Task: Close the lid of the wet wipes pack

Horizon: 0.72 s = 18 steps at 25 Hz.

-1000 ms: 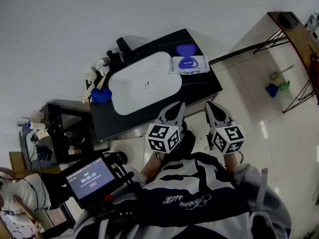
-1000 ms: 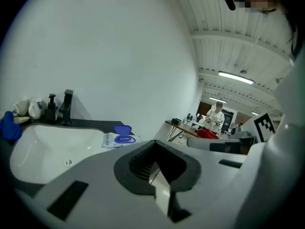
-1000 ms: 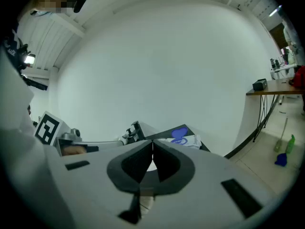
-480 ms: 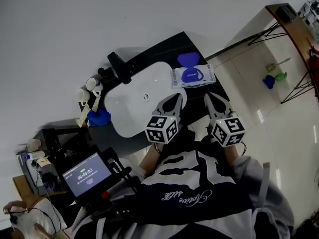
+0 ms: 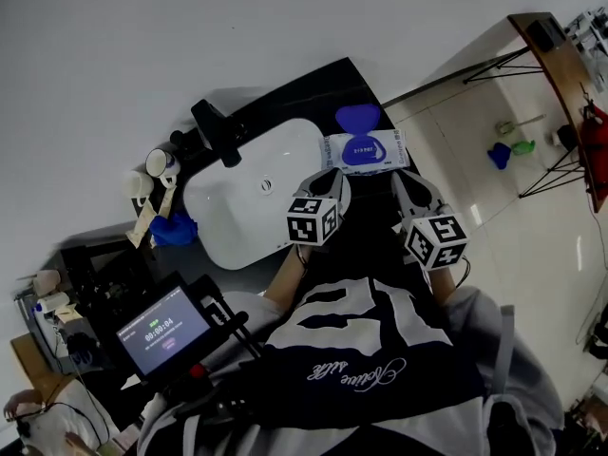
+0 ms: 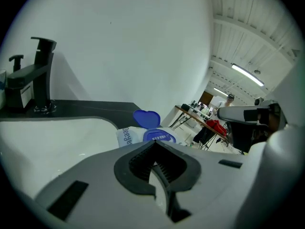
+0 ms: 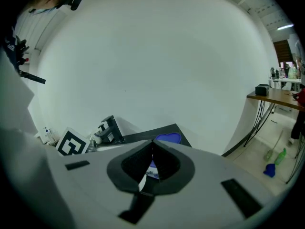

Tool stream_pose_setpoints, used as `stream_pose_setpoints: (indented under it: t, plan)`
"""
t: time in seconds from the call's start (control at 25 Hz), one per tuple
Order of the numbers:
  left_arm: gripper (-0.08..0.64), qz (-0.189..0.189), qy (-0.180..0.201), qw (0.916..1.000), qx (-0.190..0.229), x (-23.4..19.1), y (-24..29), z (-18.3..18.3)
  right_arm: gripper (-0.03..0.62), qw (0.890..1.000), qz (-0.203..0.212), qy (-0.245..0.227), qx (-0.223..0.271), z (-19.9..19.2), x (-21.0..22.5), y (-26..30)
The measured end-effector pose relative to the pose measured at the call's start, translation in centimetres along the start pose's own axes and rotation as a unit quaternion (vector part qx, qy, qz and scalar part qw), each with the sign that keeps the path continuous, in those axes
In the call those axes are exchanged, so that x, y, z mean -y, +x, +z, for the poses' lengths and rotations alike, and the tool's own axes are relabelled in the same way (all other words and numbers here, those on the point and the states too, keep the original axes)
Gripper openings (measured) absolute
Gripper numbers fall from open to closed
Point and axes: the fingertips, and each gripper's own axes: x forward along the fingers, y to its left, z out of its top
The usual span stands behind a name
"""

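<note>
Jaws pressed together and empty, left gripper [image 5: 332, 177] and right gripper [image 5: 407, 184] have moved in close to the pack [image 5: 365, 150] beside the sink [image 5: 228, 218], whose lid [image 5: 357, 118] stands open, so closing seems next.

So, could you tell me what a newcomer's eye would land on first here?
The wet wipes pack, its blue lid flipped open, lies on the black counter beside the white sink. The left tongs and right tongs, both shut and empty, point at it from the near side.
</note>
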Motion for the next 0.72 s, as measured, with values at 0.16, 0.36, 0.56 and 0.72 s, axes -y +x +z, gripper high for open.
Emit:
stream_pose_setpoints:
  t: [0.16,0.36,0.56,0.72]
  plan:
    - [-0.002,0.018,-0.024,0.9991,-0.032,-2.5,2.3,-1.7,-0.002,0.999,0.028,-0.012,-0.027,-0.6,1.2,3.6]
    - [-0.002,0.04,-0.044,0.9969,-0.052,-3.3,4.5,-3.3,-0.002,0.996,0.057,-0.044,-0.053,-1.0,3.7,7.5]
    - [-0.002,0.044,-0.062,0.9952,-0.062,-3.2,5.2,-3.7,-0.002,0.992,0.062,-0.066,-0.089,-0.7,7.2,11.7]
    - [-0.002,0.05,-0.082,0.9929,-0.07,-3.1,5.3,-3.7,-0.002,0.987,0.058,-0.086,-0.125,-0.7,10.3,14.5]
